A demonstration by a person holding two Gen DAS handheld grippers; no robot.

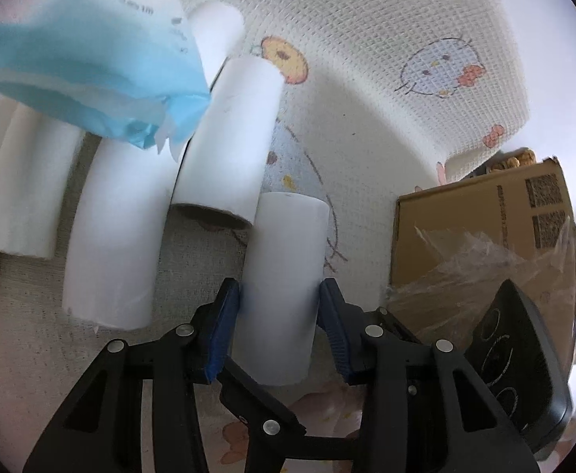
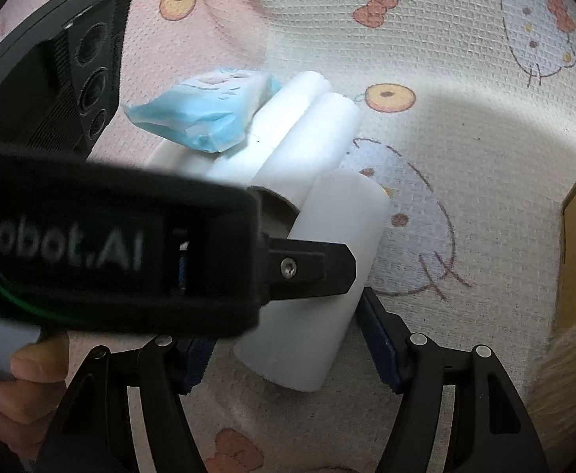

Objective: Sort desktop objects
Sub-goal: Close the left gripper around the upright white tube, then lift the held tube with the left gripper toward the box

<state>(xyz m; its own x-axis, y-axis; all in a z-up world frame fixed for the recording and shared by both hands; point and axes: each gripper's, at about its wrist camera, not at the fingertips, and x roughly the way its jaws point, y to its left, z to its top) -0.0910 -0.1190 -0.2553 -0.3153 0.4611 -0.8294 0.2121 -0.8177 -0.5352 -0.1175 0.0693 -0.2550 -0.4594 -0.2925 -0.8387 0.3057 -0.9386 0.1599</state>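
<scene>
While the left gripper [image 1: 280,295] clamps a white roll [image 1: 286,276], other rolls [image 1: 224,138] lie beside it. The right gripper [image 2: 288,339] stands open — pads clear of that roll.

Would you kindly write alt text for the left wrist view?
The left gripper straddles a white paper roll lying on a cartoon-print cloth. More white rolls lie to the left under a blue tissue pack; a cardboard box stands right.
</scene>
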